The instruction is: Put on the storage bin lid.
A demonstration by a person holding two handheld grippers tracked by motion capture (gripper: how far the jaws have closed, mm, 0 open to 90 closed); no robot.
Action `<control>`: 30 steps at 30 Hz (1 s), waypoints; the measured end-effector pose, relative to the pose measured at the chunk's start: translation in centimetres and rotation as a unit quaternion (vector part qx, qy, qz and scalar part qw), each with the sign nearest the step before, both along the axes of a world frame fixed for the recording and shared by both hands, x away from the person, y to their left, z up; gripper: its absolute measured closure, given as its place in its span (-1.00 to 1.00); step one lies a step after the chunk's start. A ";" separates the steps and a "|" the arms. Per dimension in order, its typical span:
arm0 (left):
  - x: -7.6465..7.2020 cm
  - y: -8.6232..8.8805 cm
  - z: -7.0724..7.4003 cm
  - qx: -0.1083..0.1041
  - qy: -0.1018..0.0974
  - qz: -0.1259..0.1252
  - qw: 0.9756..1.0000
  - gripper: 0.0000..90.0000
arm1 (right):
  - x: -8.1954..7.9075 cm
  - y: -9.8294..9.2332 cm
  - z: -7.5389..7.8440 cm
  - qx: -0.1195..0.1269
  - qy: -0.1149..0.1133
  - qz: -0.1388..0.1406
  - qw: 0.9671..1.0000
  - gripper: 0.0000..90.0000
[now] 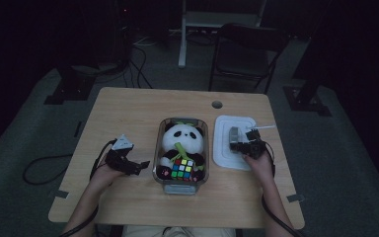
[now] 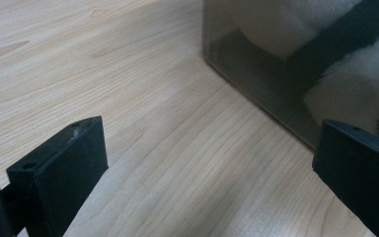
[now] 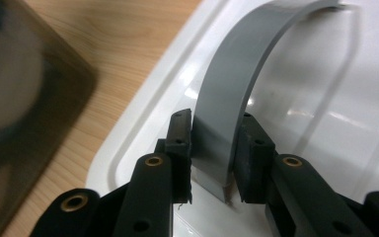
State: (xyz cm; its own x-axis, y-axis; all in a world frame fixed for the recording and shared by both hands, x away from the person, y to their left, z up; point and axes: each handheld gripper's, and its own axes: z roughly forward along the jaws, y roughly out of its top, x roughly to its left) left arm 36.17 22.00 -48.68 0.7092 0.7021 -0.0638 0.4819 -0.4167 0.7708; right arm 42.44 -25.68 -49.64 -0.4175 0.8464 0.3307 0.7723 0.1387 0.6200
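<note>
The right gripper [image 3: 212, 163] is closed on the grey arched handle [image 3: 237, 84] of the white lid [image 1: 234, 140], one black jaw pressed against each flat side of the strip. The lid lies on the table [image 1: 128, 106] towards its right edge, just beside the clear container [image 1: 181, 185] and apart from it by a narrow strip of wood. The container stands at the middle of the table, nearer the front edge than the back, and holds a panda plush [image 1: 181, 138] with a colourful puzzle cube [image 1: 182, 168] lying at the plush's feet, at the end nearest the person.

The left gripper [image 1: 143, 165] rests on the table left of the container, its jaws spread wide with bare wood between them and nothing held. In the left gripper view the container's smoky wall [image 2: 256, 84] stands just ahead, the right-hand jaw close to it; whether that jaw touches the wall cannot be told.
</note>
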 end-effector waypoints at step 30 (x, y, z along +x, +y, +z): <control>0.3 -2.9 0.5 -0.006 -0.021 -0.038 0.999 -0.98 | -0.9 2.7 -0.7 -0.154 -0.073 -0.133 0.976 0.07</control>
State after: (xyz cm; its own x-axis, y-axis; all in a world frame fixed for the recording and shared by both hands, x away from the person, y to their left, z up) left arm 36.44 19.10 -48.14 0.7624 0.6459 -0.0400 0.4158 -0.4417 0.7950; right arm 41.52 -22.97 -50.29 -0.1930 0.9812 -0.0037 0.7134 0.1429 0.6861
